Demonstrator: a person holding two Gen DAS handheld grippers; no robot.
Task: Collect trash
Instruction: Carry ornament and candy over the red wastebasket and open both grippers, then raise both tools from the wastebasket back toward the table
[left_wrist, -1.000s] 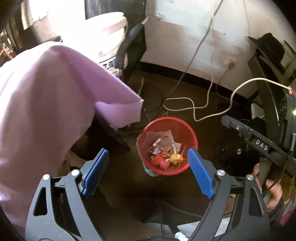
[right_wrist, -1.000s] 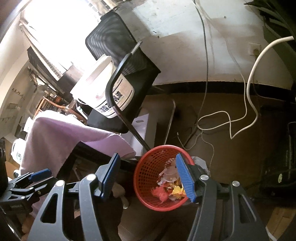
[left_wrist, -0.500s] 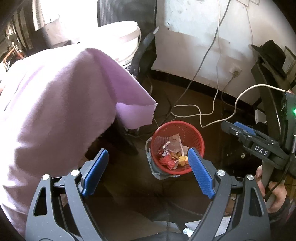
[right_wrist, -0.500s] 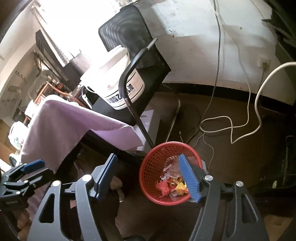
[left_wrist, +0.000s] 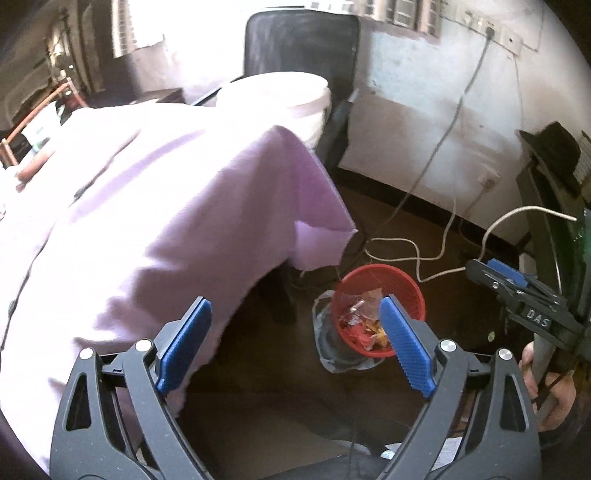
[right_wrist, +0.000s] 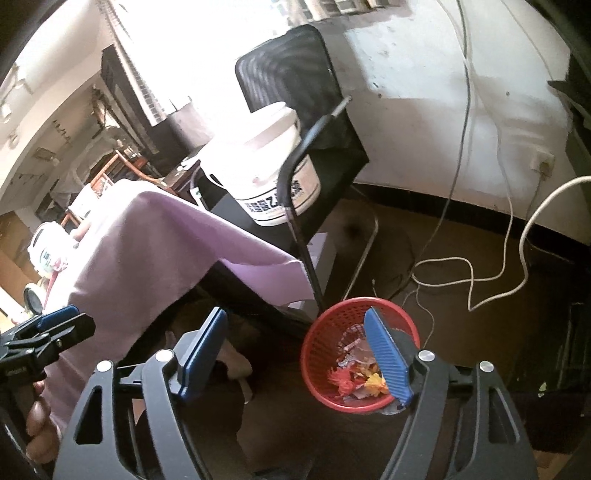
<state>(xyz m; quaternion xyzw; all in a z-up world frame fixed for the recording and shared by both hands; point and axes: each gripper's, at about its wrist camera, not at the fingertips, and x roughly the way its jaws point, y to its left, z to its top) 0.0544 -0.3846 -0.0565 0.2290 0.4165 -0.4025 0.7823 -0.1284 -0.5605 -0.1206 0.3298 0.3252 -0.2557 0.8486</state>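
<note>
At the left edge of the left wrist view, the table under the purple cloth carries a few blurred items near its far left corner; whether any of them is trash cannot be told. The left gripper hangs above the floor with its jaws spread wide and nothing between the blue pads. Past it, on the dark floor just off the cloth's hanging corner, stands the red basket, with a crumpled grey bag pressed against its left side. Inside lies the trash: clear wrappers plus red and yellow scraps, covering the bottom only.

In the right wrist view, a white tub sits on the black chair behind the table, and white cables trail over the floor by the wall. The right gripper is likewise open and empty, its right pad overlapping the basket in the picture while sitting well above it.

My reading: some collecting is done, since wrappers already sit in the basket and both tools carry nothing. No loose litter shows on the floor around it. What is left, if anything, would be on the tabletop, which these pictures barely show.
</note>
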